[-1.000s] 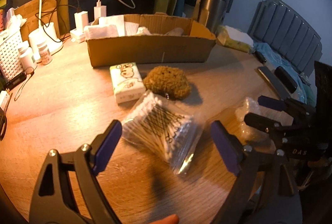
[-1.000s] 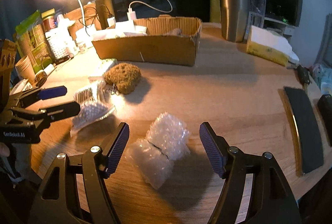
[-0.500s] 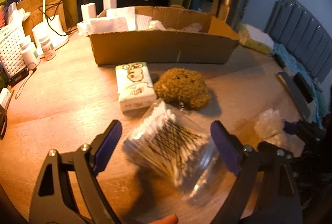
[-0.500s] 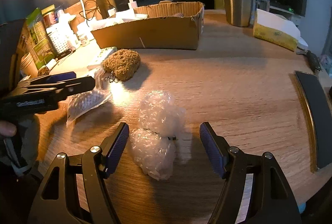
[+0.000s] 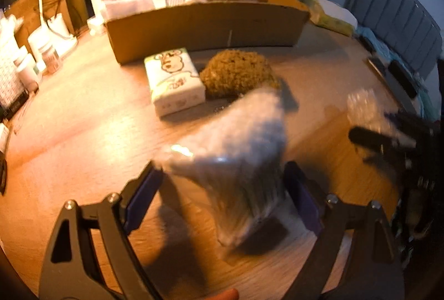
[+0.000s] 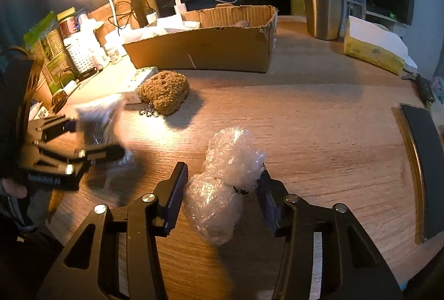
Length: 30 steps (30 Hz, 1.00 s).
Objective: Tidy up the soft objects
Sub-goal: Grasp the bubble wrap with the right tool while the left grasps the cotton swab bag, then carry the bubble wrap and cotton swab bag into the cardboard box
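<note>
The bubble-wrap bundle lies on the worktop directly between the jaws of the right gripper, its long axis running from near-left to far-right, roughly along the pointing line and so across the closing direction; the jaws are closing on it, the right pad at its waist, the left pad just beside it. The left gripper stands wide around the blurred bag of cotton swabs, not pressing it. The cardboard box lies beyond both.
</note>
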### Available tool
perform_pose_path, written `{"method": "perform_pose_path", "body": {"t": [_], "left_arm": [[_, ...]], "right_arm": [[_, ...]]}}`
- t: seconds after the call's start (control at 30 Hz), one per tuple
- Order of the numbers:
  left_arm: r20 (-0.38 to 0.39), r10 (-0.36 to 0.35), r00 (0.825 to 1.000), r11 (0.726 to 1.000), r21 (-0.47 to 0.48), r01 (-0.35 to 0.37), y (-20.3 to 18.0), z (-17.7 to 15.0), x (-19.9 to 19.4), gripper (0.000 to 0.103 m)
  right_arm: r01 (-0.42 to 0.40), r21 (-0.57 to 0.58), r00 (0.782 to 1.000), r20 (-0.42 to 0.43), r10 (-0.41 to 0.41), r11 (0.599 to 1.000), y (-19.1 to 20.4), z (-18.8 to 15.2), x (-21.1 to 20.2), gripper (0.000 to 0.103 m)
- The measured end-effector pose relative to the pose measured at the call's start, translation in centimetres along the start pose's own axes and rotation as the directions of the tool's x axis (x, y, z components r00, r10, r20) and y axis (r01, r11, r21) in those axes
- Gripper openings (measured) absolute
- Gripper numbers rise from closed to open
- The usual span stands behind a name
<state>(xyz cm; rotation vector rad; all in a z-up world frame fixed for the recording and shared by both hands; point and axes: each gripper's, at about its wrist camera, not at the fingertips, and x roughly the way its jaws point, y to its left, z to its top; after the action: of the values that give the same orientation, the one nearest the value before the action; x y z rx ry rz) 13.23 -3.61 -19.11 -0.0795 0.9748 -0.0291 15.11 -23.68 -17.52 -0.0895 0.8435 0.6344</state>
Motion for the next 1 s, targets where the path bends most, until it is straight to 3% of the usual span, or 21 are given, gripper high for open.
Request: {"method": "perform_pose_path", "body": {"t": [0.2, 0.27, 0.37, 0.47, 0.73, 1.0], "left_arm": [[-0.005, -0.003, 1.0, 1.0, 0.004, 0.003, 0.5, -0.8, -0.4, 0.088], [0.006, -0.015, 1.0, 1.0, -0.011, 0.015, 0.7, -0.7, -0.5, 0.067], [0.037, -0.039, 0.999, 0.999, 0.006, 0.039, 0.6, -0.6, -1.1, 0.054], [0.042, -0.068, 0.997, 0.998, 0.005, 0.068, 0.7, -0.5, -1.2, 0.047], [0.066, -0.109, 0.992, 0.994, -0.017, 0.11, 1.1, 0.2, -2.0, 0.045], [0.156, -0.14, 0.978, 0.99, -0.007, 0.142, 0.8, 2.0, -4.8, 0.045]], "right_arm": [[-0.006, -0.014, 1.0, 0.0, 0.006, 1.0, 0.8, 0.4, 0.2, 0.051], [-0.008, -0.021, 1.0, 0.003, 0.008, 1.0, 1.1, 0.6, 0.0, 0.05], [-0.007, -0.029, 1.0, 0.008, 0.007, 1.0, 1.3, 1.0, -0.2, 0.05], [-0.003, -0.031, 1.0, 0.013, 0.003, 1.0, 1.4, 1.5, -0.3, 0.05], [0.001, -0.042, 0.999, 0.038, 0.001, 0.999, 1.6, 2.9, -0.9, 0.05], [0.005, -0.045, 0.997, 0.073, -0.002, 0.999, 1.4, 4.7, -1.6, 0.05]]}}
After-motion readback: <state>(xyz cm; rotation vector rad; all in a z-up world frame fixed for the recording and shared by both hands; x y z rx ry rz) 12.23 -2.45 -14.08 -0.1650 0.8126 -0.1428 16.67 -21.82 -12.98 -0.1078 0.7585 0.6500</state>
